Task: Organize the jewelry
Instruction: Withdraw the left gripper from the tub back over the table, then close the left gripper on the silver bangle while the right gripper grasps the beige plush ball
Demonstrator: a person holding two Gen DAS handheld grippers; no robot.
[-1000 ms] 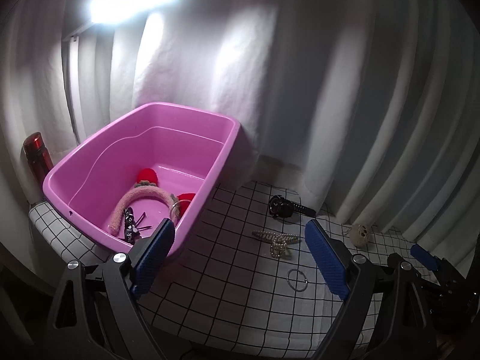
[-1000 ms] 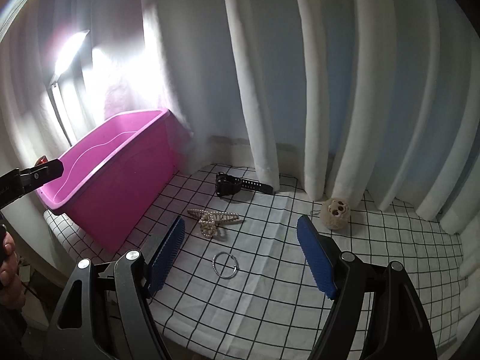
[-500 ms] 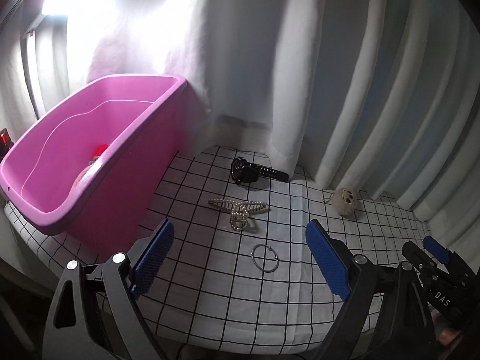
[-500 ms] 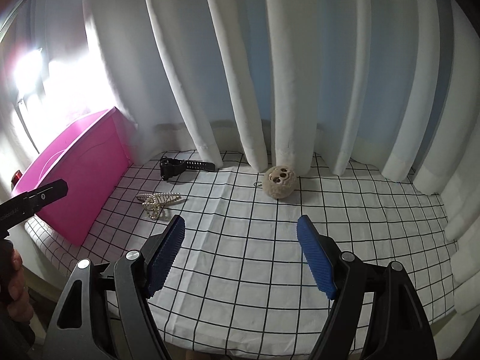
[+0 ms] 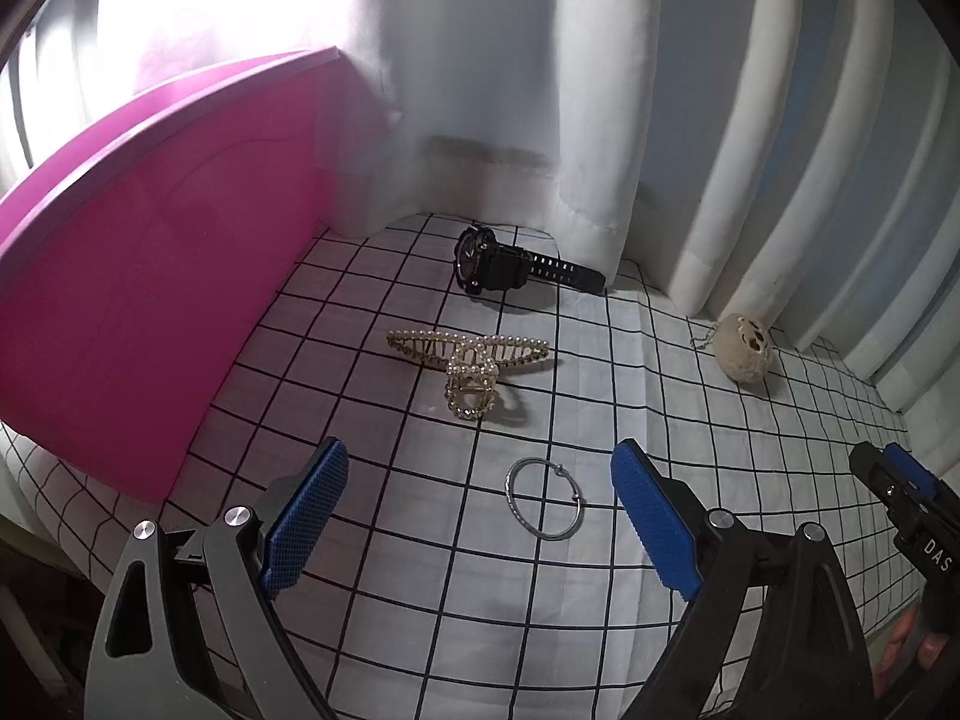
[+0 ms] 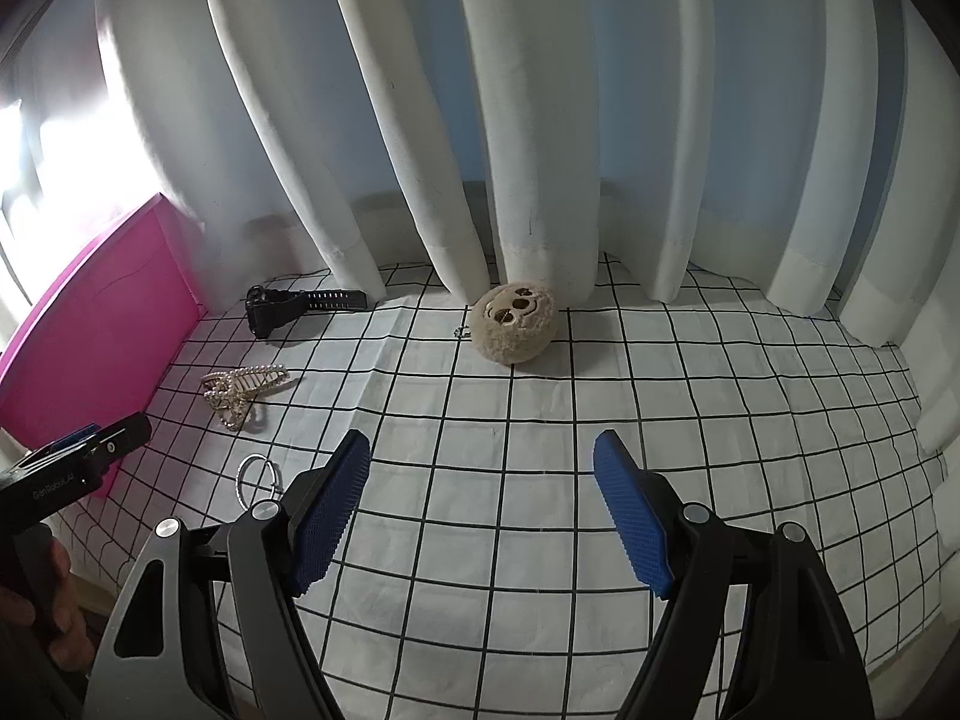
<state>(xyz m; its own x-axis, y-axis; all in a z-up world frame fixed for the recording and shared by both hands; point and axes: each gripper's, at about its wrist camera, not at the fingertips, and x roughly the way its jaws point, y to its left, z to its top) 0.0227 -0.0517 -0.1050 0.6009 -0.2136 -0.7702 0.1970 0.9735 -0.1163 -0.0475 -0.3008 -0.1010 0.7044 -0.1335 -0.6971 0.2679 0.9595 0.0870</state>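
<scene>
Hovering low over the table (image 5: pixel 750 420), the left claw (image 5: pixel 480 516) has its jaws apart around nothing, with the ring (image 5: pixel 543 498) just ahead between them. Behind lie the hair clip (image 5: pixel 468 360) and watch (image 5: pixel 510 264) (beside the pink tub (image 5: pixel 150 276)). The right claw (image 6: pixel 483 510) is also apart, facing the plush ball (image 6: pixel 513 321).

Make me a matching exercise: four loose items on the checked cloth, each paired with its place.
Items:
1. black watch
2. pearl hair claw
3. silver ring
4. plush ball

Places:
A. nearest the left gripper
B. against the curtain, near the bin's far corner
C. straight ahead of the right gripper
D. between watch and ring

Pairs: 1-B, 2-D, 3-A, 4-C
</scene>
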